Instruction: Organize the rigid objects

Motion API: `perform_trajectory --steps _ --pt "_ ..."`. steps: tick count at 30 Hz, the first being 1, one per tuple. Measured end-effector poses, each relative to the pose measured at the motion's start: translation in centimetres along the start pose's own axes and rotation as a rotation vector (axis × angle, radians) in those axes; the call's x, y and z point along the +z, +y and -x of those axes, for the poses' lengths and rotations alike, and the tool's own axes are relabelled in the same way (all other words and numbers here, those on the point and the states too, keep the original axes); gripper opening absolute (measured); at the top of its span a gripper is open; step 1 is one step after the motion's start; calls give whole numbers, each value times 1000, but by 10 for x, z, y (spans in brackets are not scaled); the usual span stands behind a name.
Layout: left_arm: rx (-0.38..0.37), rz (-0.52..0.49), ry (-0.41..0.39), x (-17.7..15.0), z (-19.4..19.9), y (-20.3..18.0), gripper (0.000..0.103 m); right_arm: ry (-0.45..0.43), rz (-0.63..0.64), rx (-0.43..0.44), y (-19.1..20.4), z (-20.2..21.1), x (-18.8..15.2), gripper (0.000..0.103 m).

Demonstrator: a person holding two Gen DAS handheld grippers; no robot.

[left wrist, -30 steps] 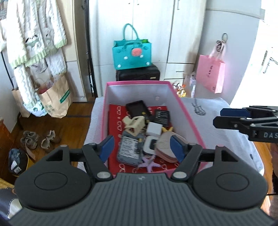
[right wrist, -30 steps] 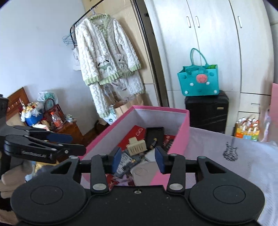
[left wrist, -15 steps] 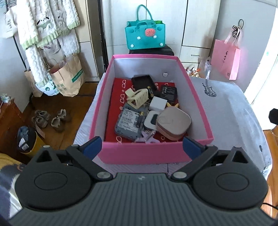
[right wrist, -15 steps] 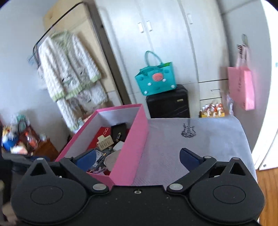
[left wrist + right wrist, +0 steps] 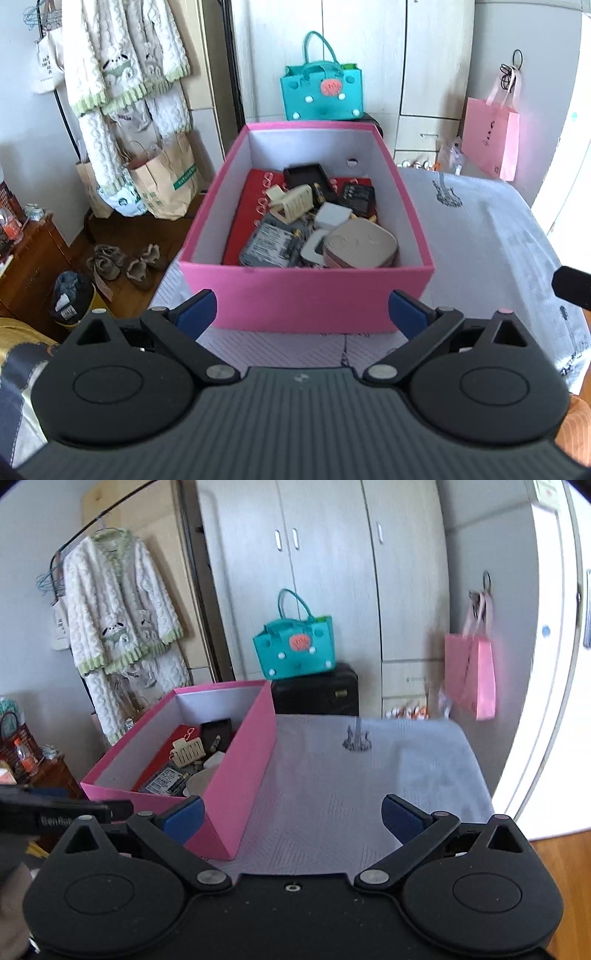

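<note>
Left gripper [image 5: 302,309]: one second ago low over the pink box [image 5: 317,299] with fingers half-closed, now drawn back behind its near wall, spread wide and empty. The rigid objects [image 5: 314,225] (hair clip, charger, compact case among them) lie heaped inside the box. Right gripper [image 5: 292,814]: likewise withdrawn, spread, empty, over the bare cloth-covered table [image 5: 354,775]. Both retreats suit either a completed tidy-up or a pause between picks.

Pale wooden wardrobe doors [image 5: 325,572] along rear wall. Teal felt handbag [image 5: 320,92] on black suitcase [image 5: 316,694]. Fluffy white robe [image 5: 118,627] on rack, left. Brown wooden floor [image 5: 122,229]. Bright daylight from right.
</note>
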State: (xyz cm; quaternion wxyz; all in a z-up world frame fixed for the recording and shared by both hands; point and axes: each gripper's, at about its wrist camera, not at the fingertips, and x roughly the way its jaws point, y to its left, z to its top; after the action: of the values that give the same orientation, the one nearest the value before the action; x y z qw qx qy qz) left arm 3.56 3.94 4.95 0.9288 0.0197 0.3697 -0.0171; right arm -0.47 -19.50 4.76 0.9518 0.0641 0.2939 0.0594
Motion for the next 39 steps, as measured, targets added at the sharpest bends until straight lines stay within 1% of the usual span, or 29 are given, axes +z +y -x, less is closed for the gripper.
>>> perform_trajectory --steps 4,7,12,14,17,20,23,30,36,39 --pt "-3 -12 11 -5 -1 -8 101 1 -9 -16 -4 4 -5 103" --pt "1 -16 -1 -6 2 -12 101 -8 -28 -24 -7 8 -5 103" --pt "6 -16 -20 -8 10 -15 101 -26 -19 -70 -7 14 -6 103" --pt "6 -16 -25 -10 12 -15 101 -30 -29 -54 -10 14 -7 103" --pt "13 -13 -36 -10 16 -16 101 -8 -43 -17 -11 11 -11 103" --pt "26 -20 -49 -9 17 -18 101 -10 -23 -19 -7 11 -13 103" --pt "23 -13 -55 -10 17 -18 101 -18 -15 -19 -4 13 -13 103" --pt "19 28 -55 -13 13 -15 103 -29 10 -56 -3 20 -14 103" --pt "22 24 -45 -14 8 -16 103 -29 3 -79 -8 19 -15 103" --pt "29 23 -63 -14 8 -16 103 -35 6 -88 -8 19 -16 103"
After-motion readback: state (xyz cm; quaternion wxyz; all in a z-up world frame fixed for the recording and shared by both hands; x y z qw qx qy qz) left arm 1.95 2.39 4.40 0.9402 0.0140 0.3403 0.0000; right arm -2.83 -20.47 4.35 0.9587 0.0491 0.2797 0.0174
